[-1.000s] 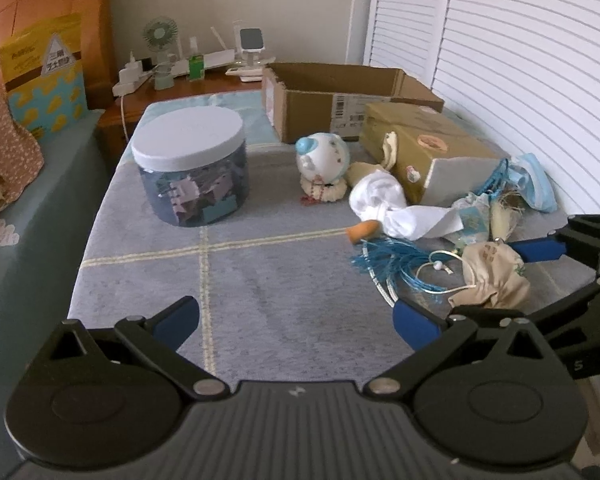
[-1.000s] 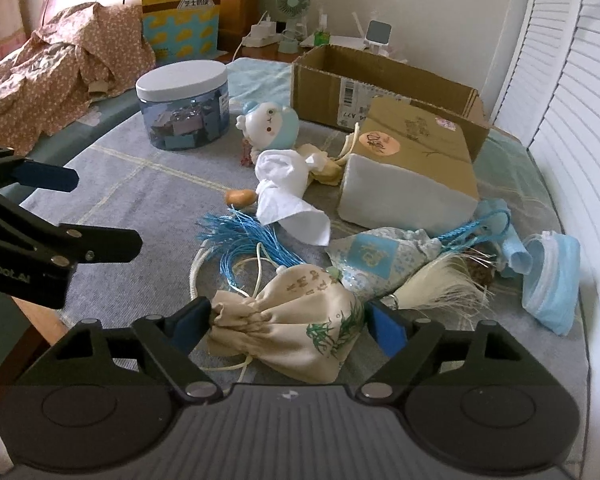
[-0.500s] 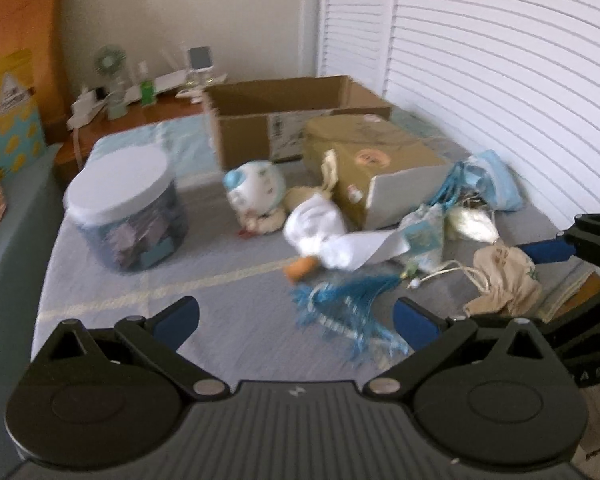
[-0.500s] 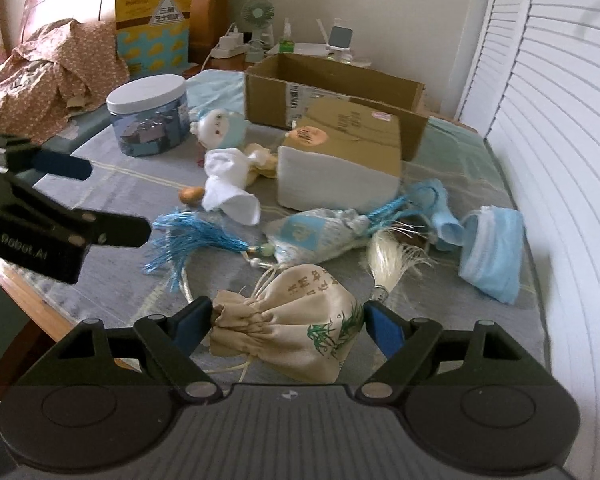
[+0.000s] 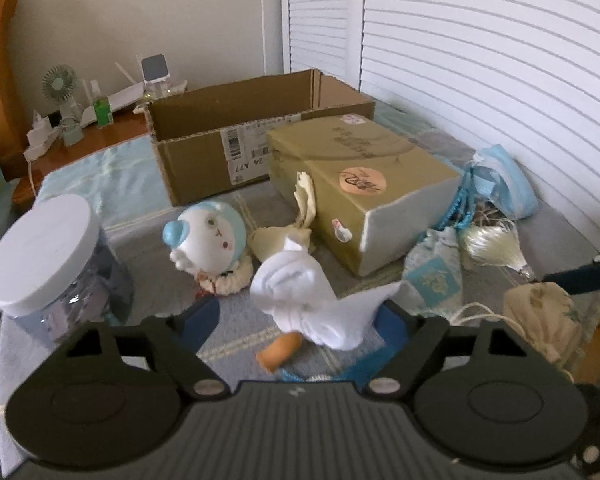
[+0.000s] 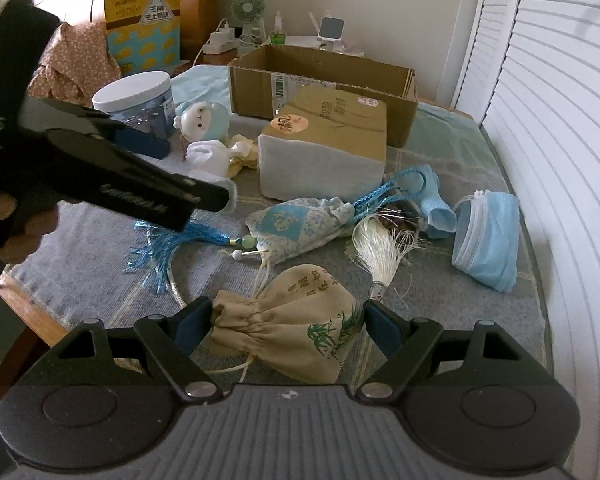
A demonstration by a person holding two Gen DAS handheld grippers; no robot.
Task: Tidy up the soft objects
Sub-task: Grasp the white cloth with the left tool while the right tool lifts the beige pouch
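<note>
My left gripper is open, its blue pads on either side of a white sock with an orange bit beneath it; it also shows in the right wrist view. My right gripper is open around a beige drawstring pouch, which lies on the cloth; the pouch also shows in the left wrist view. A blue floral sachet with a blue tassel, a white tassel, blue face masks and a round plush doll lie around.
An open cardboard box stands at the back. A gold closed box lies in front of it. A white-lidded jar stands at the left. Louvred doors run along the right. The table's front edge is near.
My left gripper has swung right and forward from the open cloth to the white sock, which now sits between its fingers. My right gripper has stayed around the beige pouch.
</note>
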